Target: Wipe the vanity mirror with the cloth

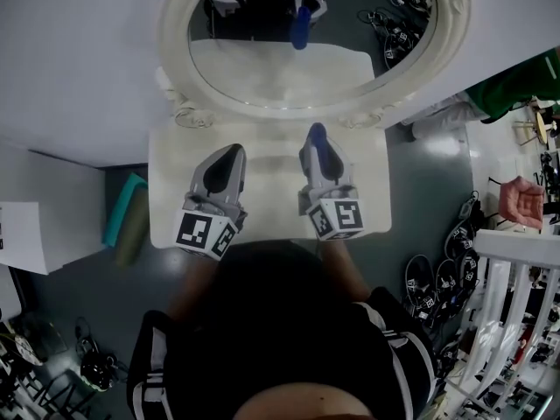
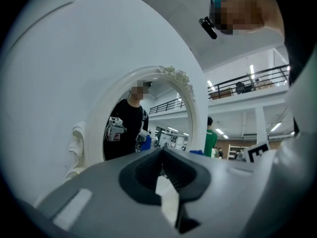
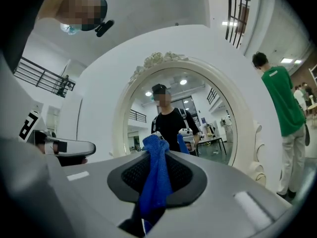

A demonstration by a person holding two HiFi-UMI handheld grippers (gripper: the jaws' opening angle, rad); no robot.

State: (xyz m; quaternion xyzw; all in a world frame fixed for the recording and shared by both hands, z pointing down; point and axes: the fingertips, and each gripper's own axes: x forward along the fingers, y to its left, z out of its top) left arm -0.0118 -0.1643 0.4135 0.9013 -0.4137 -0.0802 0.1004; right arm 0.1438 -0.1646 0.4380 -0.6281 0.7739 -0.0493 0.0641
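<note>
Both grippers are hanging just above the table, nearest the person: the right gripper (image 1: 317, 151) is pinching a bunched blue woven cloth (image 3: 155, 177) between its jaws, while the left gripper (image 1: 229, 157) is lying alongside with its jaws pressed together on nothing. Only a small tuft of cloth is poking past the right tips, and that is what is worrying me. If it goes to the glass like this, I think the hard jaw ends could be rubbing the surface instead of the fabric, or the narrow bunch could be dragging out of the grip under a firm stroke. Under them the small white tabletop (image 1: 271, 195) is lying bare. Beyond it, at the far edge, the oval vanity mirror in its ornate cream frame (image 1: 175, 24) is standing by the white wall, not being touched by either gripper. I cannot tell whether it is fixed. With the left gripper not steadying the frame, a hard push might be rocking it.
</note>
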